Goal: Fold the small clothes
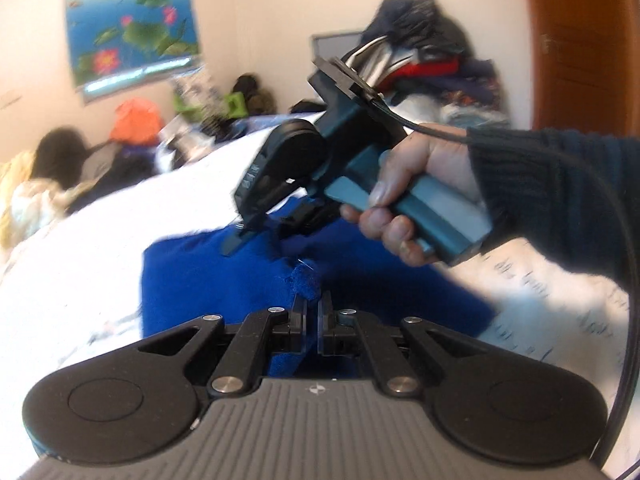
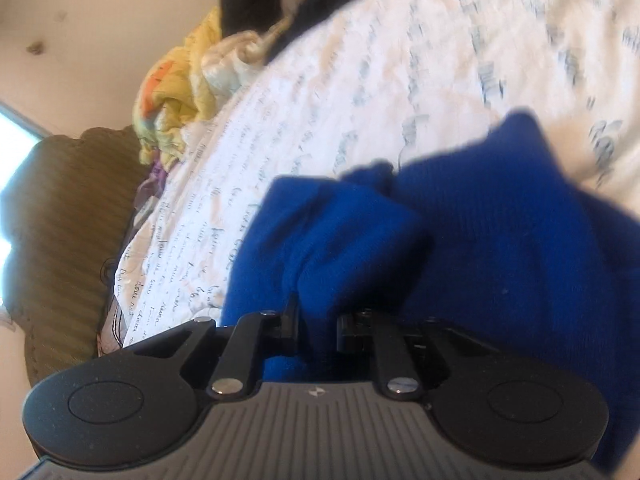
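A blue cloth [image 1: 208, 280] lies on the bed [image 1: 100, 240], on its white printed sheet, its long axis running across the left wrist view. The left gripper [image 1: 313, 307] has its fingers clenched on a raised fold at the cloth's near edge. The right gripper [image 2: 316, 320], held in a hand [image 1: 416, 196], pinches a bunched fold between its fingers.

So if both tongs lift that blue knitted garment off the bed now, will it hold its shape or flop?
Probably flop: the blue garment already bunches into soft folds where the right tongs pinch it. It looks like a thick knit, so likely grippy rather than slippery. With the left tongs holding only a small edge, the middle would likely sag onto the printed sheet.
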Tool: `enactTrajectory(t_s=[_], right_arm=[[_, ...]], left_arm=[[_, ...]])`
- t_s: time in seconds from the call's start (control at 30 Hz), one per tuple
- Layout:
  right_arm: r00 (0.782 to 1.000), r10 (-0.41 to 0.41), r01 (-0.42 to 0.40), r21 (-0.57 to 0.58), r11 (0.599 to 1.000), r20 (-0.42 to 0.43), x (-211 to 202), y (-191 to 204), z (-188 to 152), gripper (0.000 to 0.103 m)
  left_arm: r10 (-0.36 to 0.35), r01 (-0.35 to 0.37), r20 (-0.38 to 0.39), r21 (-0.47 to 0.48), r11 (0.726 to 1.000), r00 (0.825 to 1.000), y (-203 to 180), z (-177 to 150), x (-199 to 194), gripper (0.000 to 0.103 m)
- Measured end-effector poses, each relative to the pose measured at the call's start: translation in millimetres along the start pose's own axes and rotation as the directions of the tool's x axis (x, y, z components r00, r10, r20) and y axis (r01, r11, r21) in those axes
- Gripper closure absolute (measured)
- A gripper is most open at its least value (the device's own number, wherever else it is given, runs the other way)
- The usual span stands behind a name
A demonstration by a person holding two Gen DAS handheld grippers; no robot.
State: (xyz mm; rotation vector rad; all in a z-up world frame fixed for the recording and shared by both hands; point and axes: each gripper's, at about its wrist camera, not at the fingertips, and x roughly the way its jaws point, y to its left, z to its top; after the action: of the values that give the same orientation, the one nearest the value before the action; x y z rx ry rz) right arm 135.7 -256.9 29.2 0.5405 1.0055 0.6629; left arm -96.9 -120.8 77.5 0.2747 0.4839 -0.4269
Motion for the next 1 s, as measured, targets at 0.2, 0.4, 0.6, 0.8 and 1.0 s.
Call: enactTrajectory(t_s=[0.2, 0.4, 0.6, 0.8, 1.0], right_arm=[[0.986, -0.096, 0.099, -0.016, 0.995, 0.133, -77, -29, -9, 0.088], [0.979, -0.105, 0.083, 0.128, 0.988, 0.174, -99, -63, -32, 0.061], [0.956, -0.243, 0.218, 0.155, 0.964, 0.167, -109, -72, -21, 0.016], [0.97, -0.19, 0.169, 0.14, 0.976, 0.149, -79, -64, -15, 0.017], [0.965, -0.227, 0.216, 0.096, 0.972, 0.129, -52, -51, -10, 0.077]], left_arm=[[-0.201, 0.199, -0.073, -0.03, 0.98, 0.977, -31, -6, 40, 0.099], [-0.275, 0.264, -0.085, -0.119, 0.957, 0.958, 2, -14, 40, 0.07], [-0.129, 0.122, -0.018, -0.225, 0.967, 0.992, 91, -15, 32, 0.001], [-0.164, 0.035, -0.167, -0.588, 0.808, 0.972, 184, -4, 130, 0.017], [-0.21, 0.023, -0.214, -0.647, 0.762, 0.954, 212, 17, 179, 0.086]])
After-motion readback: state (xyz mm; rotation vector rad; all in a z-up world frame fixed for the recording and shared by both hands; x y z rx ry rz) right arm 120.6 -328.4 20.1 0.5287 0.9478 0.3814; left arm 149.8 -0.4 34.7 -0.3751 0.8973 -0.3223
